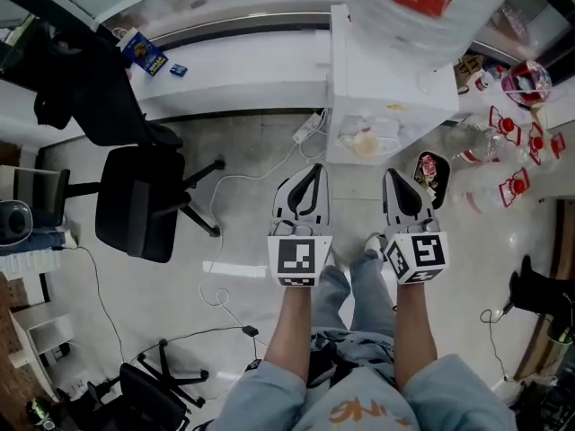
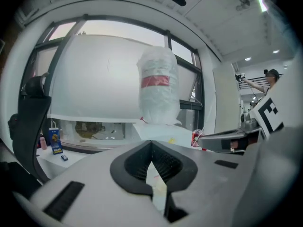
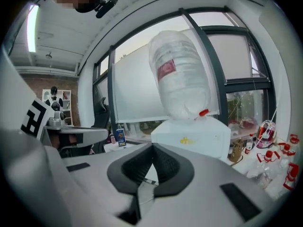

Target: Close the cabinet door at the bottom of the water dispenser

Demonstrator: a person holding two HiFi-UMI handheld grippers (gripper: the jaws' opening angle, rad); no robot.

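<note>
Left white-and-black hand-held gripper (image 1: 310,171): jaws together, empty, pointing forward. Right white-and-black hand-held gripper (image 1: 396,176): just beside left, parallel, jaws together, empty. Bare forearms (image 1: 292,326): extended behind both grippers.

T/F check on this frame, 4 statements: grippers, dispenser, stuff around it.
1. The left gripper and the right gripper are both shut, with nothing between the jaws. True.
2. A big bottle sits on top of the water dispenser. True.
3. The black office chair stands right of the dispenser. False: in the head view it stands to the dispenser's left.
4. The red-capped bottles sit on the chair. False: they lie to the right of the dispenser.
</note>
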